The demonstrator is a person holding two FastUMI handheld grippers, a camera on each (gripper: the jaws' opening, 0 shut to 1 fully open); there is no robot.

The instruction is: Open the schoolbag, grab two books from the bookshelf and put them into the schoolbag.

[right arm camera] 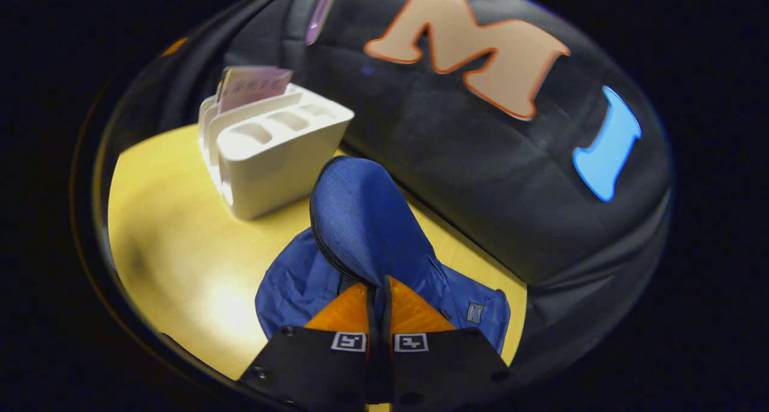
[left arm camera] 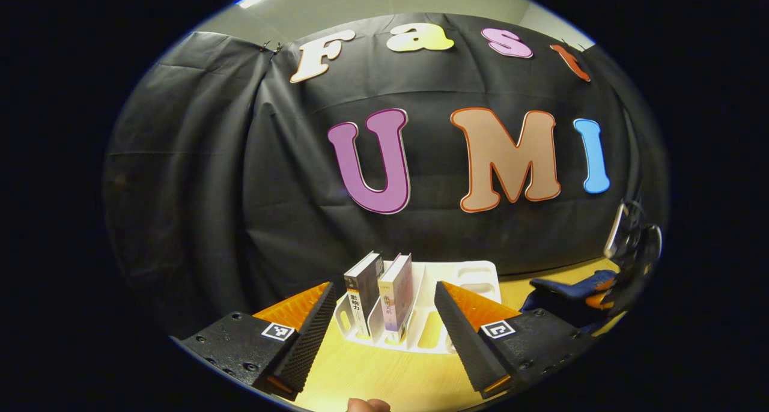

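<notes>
A white bookshelf (left arm camera: 474, 277) stands on the yellow table straight ahead of my left gripper (left arm camera: 384, 287), which is open with nothing between its fingers. Two books stand upright in its left slots: a dark one (left arm camera: 362, 292) and a pale purple one (left arm camera: 398, 295). The blue schoolbag (left arm camera: 571, 286) lies to the right of the shelf. In the right gripper view my right gripper (right arm camera: 378, 289) is shut on the bag's zip-edged flap (right arm camera: 360, 214), which stands lifted above the crumpled bag body (right arm camera: 288, 292). The bookshelf (right arm camera: 270, 160) sits beyond, a book top (right arm camera: 252, 84) sticking out.
The black cloth wall hangs close behind shelf and bag. Bare yellow table (right arm camera: 168, 232) spreads left of the bag and in front of the shelf. The other gripper (left arm camera: 637, 256) shows at the far right over the bag. A person's fingertip (left arm camera: 366, 405) peeks in at the bottom.
</notes>
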